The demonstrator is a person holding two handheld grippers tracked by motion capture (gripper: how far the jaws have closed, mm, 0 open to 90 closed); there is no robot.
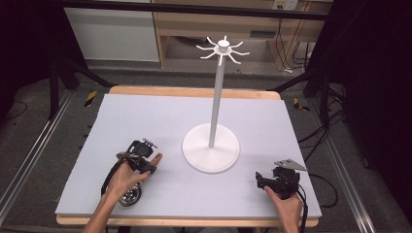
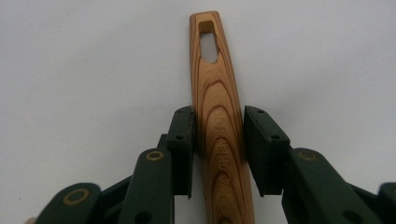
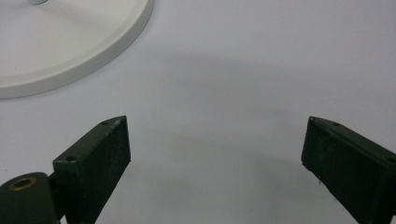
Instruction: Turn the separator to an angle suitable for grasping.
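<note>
Near the table's front left corner, the left gripper (image 2: 218, 154) has its jaws pinching the wooden handle (image 2: 218, 116) of a ladle lying flat. I'd squeeze firmly before lifting. The right gripper (image 3: 215, 154) rests spread.

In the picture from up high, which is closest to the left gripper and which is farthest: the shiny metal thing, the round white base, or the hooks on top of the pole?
From the left gripper:
1. The shiny metal thing, just below it, by the person's wrist near the table's front edge.
2. The round white base, to its right, mid-table.
3. The hooks, high on the pole, farthest back.
</note>
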